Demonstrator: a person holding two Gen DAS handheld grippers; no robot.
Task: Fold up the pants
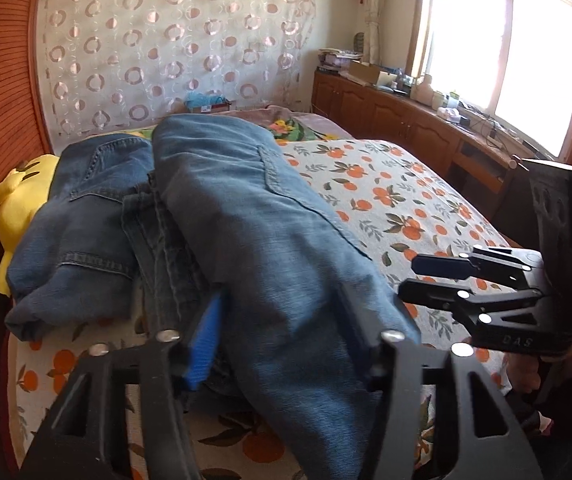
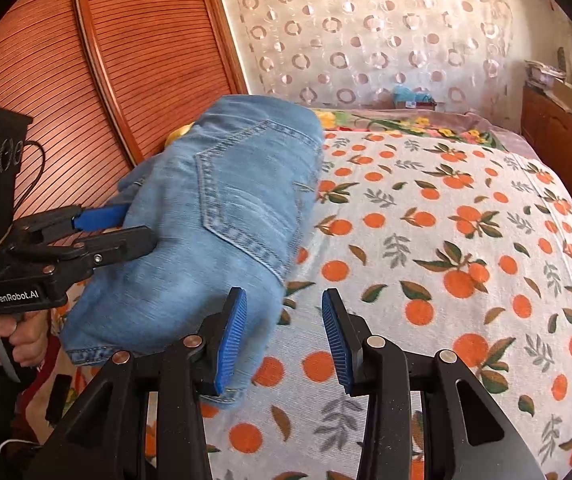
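blue pads of the left gripper (image 1: 281,344) pinch a fold of the jeans (image 1: 245,216), its jaws clenched on the denim. those jeans lie bunched on the bed (image 2: 446,240), toward ten o'clock by the headboard (image 2: 145,40). right gripper (image 2: 283,336) hangs at their four o'clock edge, jaws released, only the orange-print cover between them.

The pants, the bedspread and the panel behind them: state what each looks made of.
Pants: blue denim, matte, with contrast stitching and a sewn patch pocket. Bedspread: woven cloth, probably cotton, printed with oranges and leaves; fine ribbing shows. Panel: reddish-brown wood or wood-look, ribbed with thin horizontal lines, slightly glossy.
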